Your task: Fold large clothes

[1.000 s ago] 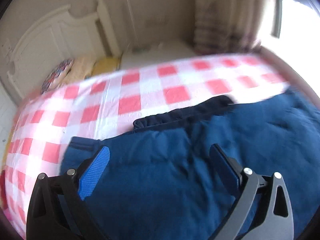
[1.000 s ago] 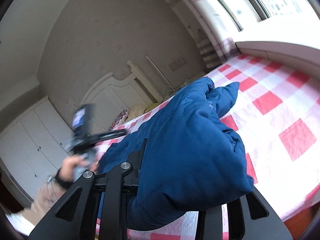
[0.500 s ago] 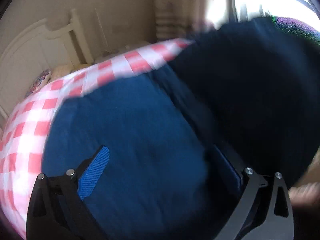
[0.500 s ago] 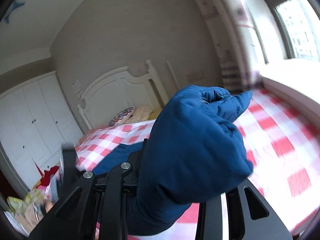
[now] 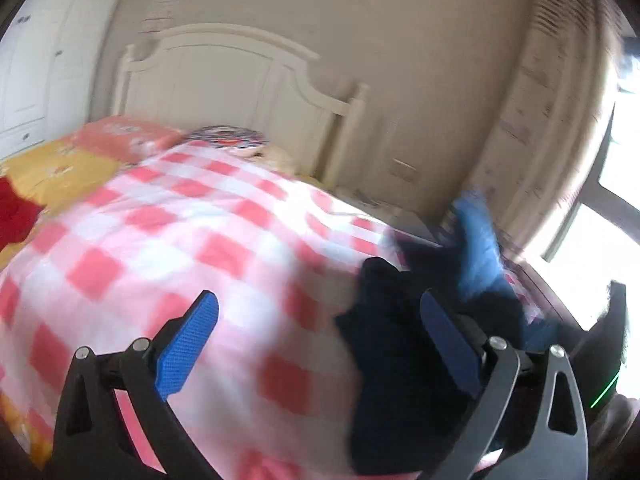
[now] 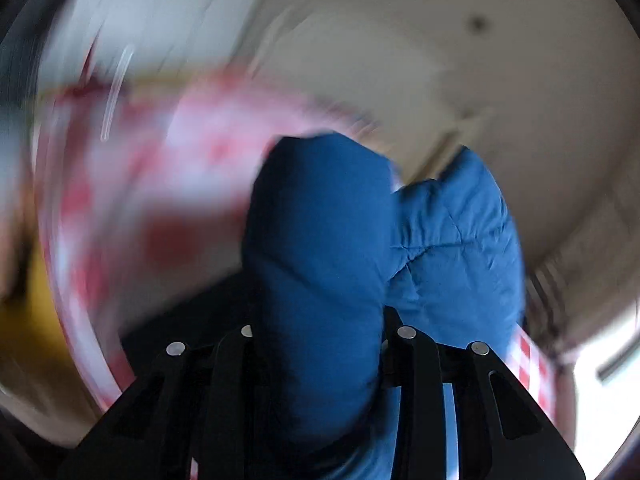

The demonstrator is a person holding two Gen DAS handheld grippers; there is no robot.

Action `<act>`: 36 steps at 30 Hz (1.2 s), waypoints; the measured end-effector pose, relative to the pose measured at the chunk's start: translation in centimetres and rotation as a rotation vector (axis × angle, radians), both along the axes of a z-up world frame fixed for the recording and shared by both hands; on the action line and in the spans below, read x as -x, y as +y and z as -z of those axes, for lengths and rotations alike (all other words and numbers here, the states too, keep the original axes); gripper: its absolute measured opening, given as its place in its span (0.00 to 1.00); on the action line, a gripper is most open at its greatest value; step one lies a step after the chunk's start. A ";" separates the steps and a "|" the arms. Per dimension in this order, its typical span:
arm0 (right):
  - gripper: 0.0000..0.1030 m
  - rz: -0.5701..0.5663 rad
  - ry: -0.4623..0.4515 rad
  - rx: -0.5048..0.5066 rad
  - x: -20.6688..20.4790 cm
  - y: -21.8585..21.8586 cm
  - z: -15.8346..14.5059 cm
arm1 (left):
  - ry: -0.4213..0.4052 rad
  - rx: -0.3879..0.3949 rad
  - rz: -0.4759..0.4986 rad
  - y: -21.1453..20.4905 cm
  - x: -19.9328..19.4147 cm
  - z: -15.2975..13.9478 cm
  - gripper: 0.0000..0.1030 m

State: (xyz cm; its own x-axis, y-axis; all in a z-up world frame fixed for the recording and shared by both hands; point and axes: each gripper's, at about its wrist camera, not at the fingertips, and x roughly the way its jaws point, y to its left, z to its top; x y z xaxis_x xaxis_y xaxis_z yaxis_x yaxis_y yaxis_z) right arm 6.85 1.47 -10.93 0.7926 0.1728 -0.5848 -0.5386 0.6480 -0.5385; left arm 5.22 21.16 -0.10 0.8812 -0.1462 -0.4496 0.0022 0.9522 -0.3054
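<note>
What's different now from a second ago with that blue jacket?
The left gripper, open, has swung off the jacket; checked bedspread now lies under it, the jacket bunched to its right. The right gripper stays clamped on the jacket, lifted and swung round.

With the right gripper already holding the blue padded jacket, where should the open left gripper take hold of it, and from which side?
The left gripper is open over the checked bedspread. The blue jacket hangs bunched just to its right, held by the right gripper. Probably best to come from the left and pinch the near hanging edge: the padding is bulky, so a thin edge suits the fingers better than the middle.
</note>
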 end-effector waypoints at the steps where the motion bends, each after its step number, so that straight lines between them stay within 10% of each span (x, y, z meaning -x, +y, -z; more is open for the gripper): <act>1: 0.37 -0.029 -0.094 0.135 1.1 1.9 3.2 | 0.010 0.002 -0.002 0.4 0.0 0.2 0.97; 3: 0.38 -0.052 -0.249 0.298 2.8 3.3 6.1 | 0.039 -0.003 0.018 0.8 -0.3 1.0 0.97; 14: 0.38 -0.149 -0.306 0.274 5.7 1.4 6.1 | 0.073 -0.083 0.467 -12.1 -8.7 -3.8 0.97; 21: 0.42 -0.189 -0.305 0.262 6.7 0.8 5.7 | 0.256 -0.397 0.412 -19.8 -16.8 0.7 0.98; 25: 0.44 -0.241 -0.269 0.298 7.8 0.0 5.3 | 0.341 -0.172 0.458 -16.4 -19.7 5.8 0.98; 31: 0.44 -0.317 0.022 -0.075 8.7 -6.8 -0.7 | 0.290 -0.063 0.393 -13.7 -18.2 7.3 0.98; 36: 0.44 -0.146 0.111 -0.434 6.6 -14.5 -4.4 | 0.260 -0.081 0.353 -13.7 -17.1 6.7 0.98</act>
